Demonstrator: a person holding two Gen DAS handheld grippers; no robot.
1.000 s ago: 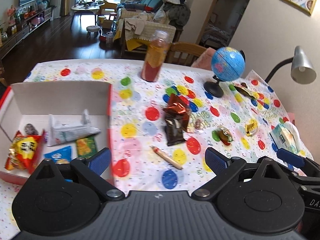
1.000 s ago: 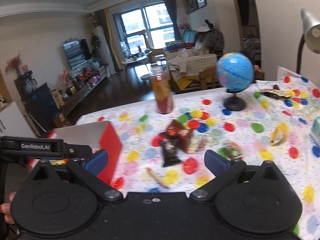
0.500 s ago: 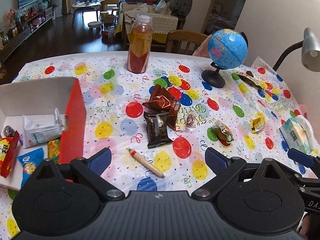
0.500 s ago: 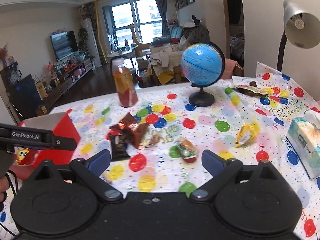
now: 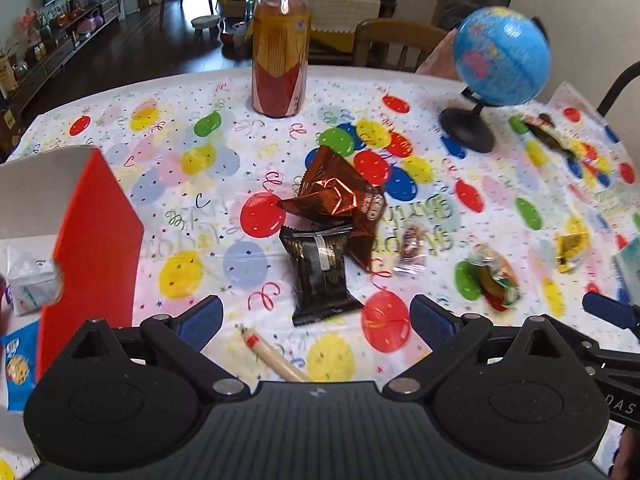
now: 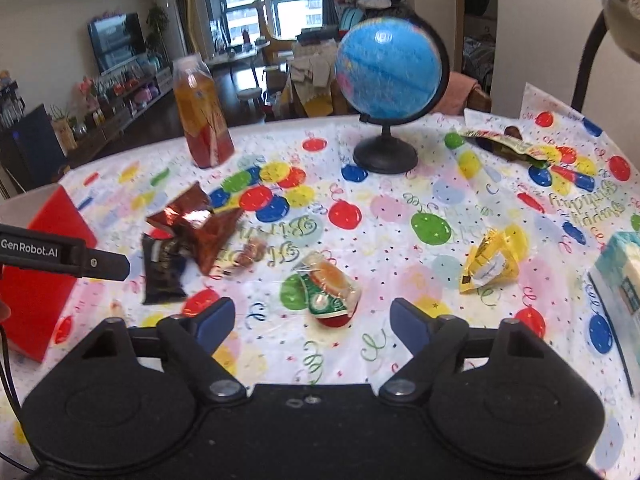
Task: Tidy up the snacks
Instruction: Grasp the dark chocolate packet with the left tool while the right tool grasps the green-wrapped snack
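Both my tongs hang over the balloon-print tablecloth (image 5: 192,216), tilted down at the scattered snacks.

Left gripper (image 5: 316,316): jaws spread wide, nothing pinched. Between them on the cloth lies the black snack packet (image 5: 318,276), flat, its near end just ahead of the blue pads (image 5: 202,320). A crumpled brown foil packet (image 5: 340,204) overlaps its far end. A thin wrapped stick snack (image 5: 274,360) lies at the bottom, partly hidden under my tool's body.

Right gripper (image 6: 312,318): jaws are closing but well apart, pads not touching anything. The jelly cup with green and orange lid (image 6: 330,290) sits just ahead, between the fingertips' line, tipped on its side. A small brown candy (image 6: 250,250) lies left of it, beside the foil packet. A yellow wrapped snack (image 6: 486,262) lies well to the right; a tissue pack (image 6: 622,276) sits at the right edge.

The red-sided box (image 5: 94,240) is at the far left, white inside; I can see a white packet (image 5: 28,284) and a blue cookie packet (image 5: 16,364) in it.

Far side of the table: a juice bottle (image 5: 280,48), upright, and a blue globe (image 6: 390,68) on a black stand. An opened wrapper (image 6: 504,144) lies near the far right corner, blurred.
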